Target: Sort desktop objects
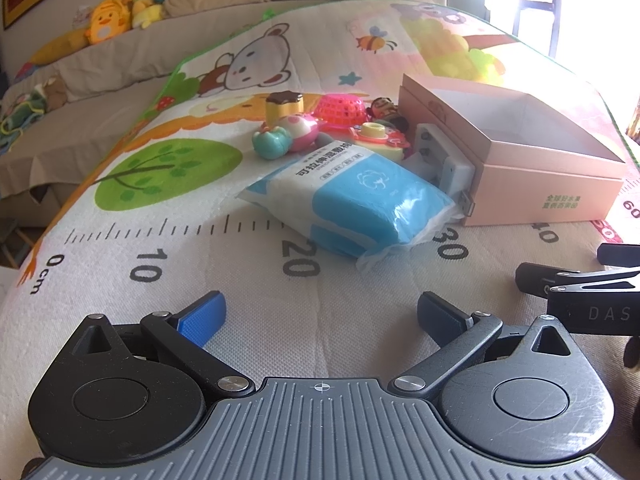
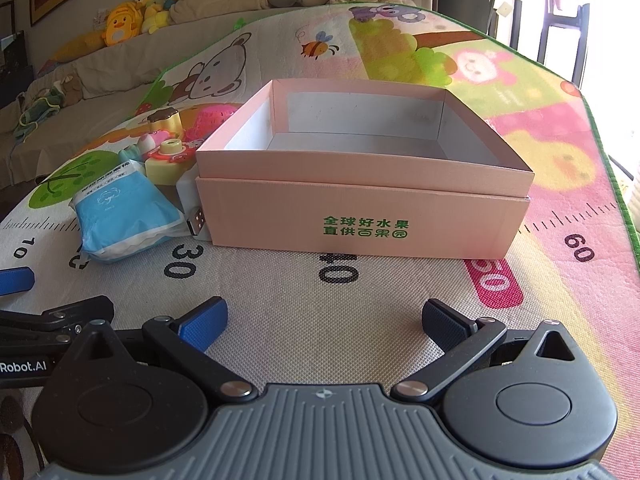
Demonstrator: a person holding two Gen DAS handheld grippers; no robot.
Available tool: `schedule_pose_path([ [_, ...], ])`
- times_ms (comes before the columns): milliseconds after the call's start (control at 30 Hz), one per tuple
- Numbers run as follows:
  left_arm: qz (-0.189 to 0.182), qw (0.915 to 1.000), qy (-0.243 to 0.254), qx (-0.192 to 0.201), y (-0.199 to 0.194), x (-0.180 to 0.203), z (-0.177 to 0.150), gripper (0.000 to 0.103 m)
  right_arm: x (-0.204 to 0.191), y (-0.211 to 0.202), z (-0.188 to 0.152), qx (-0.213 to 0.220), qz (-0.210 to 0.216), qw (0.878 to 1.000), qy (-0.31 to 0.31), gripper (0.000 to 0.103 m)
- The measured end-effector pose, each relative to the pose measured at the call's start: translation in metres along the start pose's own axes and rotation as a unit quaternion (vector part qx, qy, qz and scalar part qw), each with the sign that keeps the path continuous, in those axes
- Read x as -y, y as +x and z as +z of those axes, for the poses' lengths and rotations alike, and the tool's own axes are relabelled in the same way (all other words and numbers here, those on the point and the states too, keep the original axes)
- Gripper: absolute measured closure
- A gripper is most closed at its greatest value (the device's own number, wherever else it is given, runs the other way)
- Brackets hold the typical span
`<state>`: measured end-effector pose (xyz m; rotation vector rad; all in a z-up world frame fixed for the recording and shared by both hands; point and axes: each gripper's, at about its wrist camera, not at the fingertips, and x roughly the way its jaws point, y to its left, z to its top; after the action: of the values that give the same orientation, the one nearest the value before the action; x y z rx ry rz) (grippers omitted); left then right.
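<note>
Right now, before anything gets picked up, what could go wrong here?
1. The blue pack is soft, crinkly plastic; open fingers could pinch only film and it may slip.
2. The toys lie crowded together, so reaching for one could knock others.
3. The white device sits tight against the box, leaving little finger room.

From your right wrist view, the box (image 2: 362, 208) hides most of the white charger (image 2: 188, 196) and part of the toys (image 2: 172, 152). From your left, the right gripper (image 1: 560, 276) is cut off by the picture's edge. Window glare washes out the mat's far corner (image 1: 580, 60).
</note>
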<state>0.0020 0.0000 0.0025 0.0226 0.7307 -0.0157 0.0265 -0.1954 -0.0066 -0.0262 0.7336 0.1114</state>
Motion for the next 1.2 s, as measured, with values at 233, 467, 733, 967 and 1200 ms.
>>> schedule_pose_path([
  [233, -0.006, 0.9999, 0.005, -0.006, 0.0, -0.001, 0.001, 0.0, 0.003, -0.003, 0.0, -0.021, 0.006, 1.0, -0.001, 0.0],
  [467, -0.006, 0.9999, 0.006, -0.006, 0.0, -0.001, 0.001, 0.0, 0.009, -0.007, 0.0, -0.03, 0.033, 0.999, -0.017, 0.0],
  [733, -0.036, 0.9988, 0.032, 0.012, -0.006, 0.005, 0.009, 0.0, 0.032, -0.04, 0.01, 0.045, 0.008, 0.999, -0.012, 0.0],
  [967, 0.015, 0.9932, 0.099, 0.061, 0.011, 0.013, 0.036, 0.0, 0.003, -0.065, 0.045, 0.119, 0.014, 0.985, -0.123, 0.02],
  [1200, 0.143, 0.9877, 0.025, 0.059, 0.021, -0.067, 0.051, 0.0, -0.06, -0.039, 0.082, 0.093, 0.085, 0.972, -0.197, 0.043],
])
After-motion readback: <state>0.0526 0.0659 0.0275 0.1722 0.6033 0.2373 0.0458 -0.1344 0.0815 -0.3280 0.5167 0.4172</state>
